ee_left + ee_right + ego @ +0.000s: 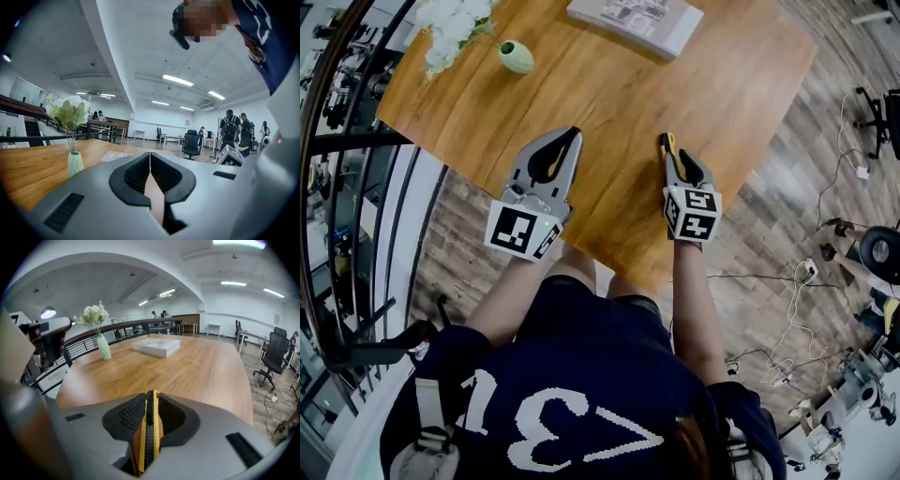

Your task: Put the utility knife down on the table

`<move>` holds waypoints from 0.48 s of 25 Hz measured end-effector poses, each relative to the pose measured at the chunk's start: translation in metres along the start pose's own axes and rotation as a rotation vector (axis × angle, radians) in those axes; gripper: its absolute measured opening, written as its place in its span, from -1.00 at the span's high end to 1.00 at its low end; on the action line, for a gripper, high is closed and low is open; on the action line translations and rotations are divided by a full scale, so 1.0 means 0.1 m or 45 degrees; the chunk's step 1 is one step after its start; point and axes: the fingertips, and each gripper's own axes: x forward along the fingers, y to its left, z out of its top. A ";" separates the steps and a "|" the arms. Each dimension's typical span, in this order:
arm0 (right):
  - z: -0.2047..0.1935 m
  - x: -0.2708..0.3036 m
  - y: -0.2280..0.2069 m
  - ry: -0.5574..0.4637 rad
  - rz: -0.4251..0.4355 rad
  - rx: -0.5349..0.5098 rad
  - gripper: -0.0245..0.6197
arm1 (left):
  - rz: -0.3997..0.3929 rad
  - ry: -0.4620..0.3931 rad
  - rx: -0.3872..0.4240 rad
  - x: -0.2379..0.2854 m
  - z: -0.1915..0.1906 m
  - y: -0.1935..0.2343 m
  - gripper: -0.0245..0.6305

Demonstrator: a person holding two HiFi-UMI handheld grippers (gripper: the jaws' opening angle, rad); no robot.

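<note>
Your right claw (pixel 667 143) is clamped on the utility knife (pixel 148 437) above the desk (pixel 675 84) near its edge (left claw (pixel 150 157) pinched closed, empty), so letting go too high could bounce it off.

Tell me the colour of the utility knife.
The utility knife is yellow with a black centre strip, clearest in the right gripper view.

Smooth wooden table (pixel 712 103) with warm streaked grain and a soft satin sheen. The left gripper (pixel 573 133) and right gripper (pixel 667 142) have matt grey plastic shells and black ribbed pads (pixel 129 415). The utility knife (pixel 148 437) is yellow and black plastic with a ridged slider. A glossy pale-green vase (pixel 517 56) and a wood-plank floor (pixel 787 206).
</note>
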 end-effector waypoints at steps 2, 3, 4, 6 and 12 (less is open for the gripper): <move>0.27 -0.18 -0.04 -0.115 -0.018 -0.006 0.75 | 0.002 -0.025 0.011 0.00 0.10 0.00 0.87; 0.43 -0.28 -0.06 -0.179 -0.028 -0.010 0.79 | 0.003 -0.043 0.019 0.01 0.17 0.00 0.87; 0.60 -0.39 -0.09 -0.246 -0.036 -0.013 0.80 | 0.006 -0.063 0.027 0.02 0.24 0.01 0.87; 0.94 -0.65 -0.12 -0.378 -0.049 -0.022 0.83 | 0.012 -0.092 0.031 0.04 0.39 0.01 0.87; 1.78 -1.63 -0.07 -0.715 -0.031 -0.046 0.85 | 0.031 -0.166 0.050 -0.05 0.97 -0.08 0.87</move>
